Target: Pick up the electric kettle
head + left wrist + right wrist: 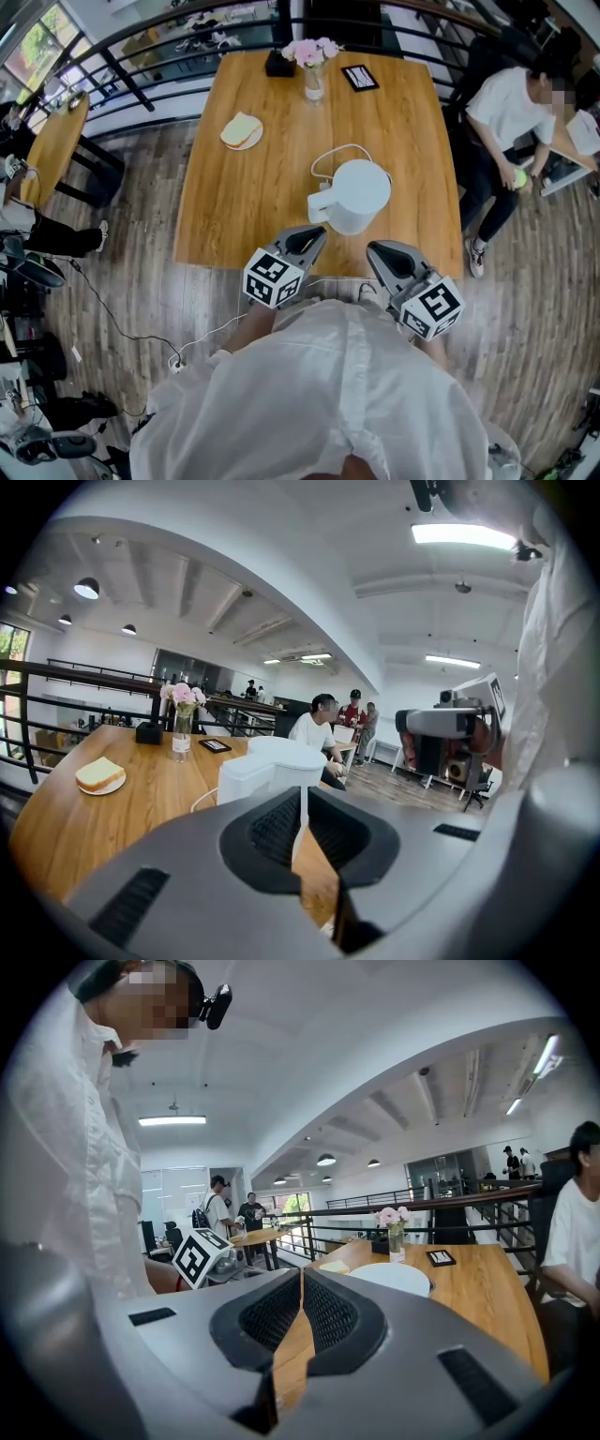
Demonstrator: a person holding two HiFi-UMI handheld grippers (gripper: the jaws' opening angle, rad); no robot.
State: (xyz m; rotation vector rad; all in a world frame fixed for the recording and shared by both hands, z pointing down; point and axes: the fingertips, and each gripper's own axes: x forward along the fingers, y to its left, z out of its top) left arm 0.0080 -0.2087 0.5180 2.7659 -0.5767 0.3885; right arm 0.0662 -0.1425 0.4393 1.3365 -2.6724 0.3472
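Note:
The white electric kettle (357,194) stands near the front edge of the wooden table (234,197), its handle toward the left and its white cord (333,153) looping behind it. My left gripper (316,234) hovers just in front of the kettle's handle side, jaws shut with nothing between them. My right gripper (374,249) is at the table's front edge, slightly right of the kettle, also shut and empty. In the left gripper view the kettle (272,767) rises just beyond the closed gripper (302,793). In the right gripper view only the kettle's lid (396,1277) shows past the closed gripper (301,1275).
A plate with bread (242,131) lies on the table's left part. A vase of pink flowers (314,69), a black box (279,64) and a black-framed card (360,78) stand at the far edge. A seated person (511,117) is at the right; a round table (54,148) at the left.

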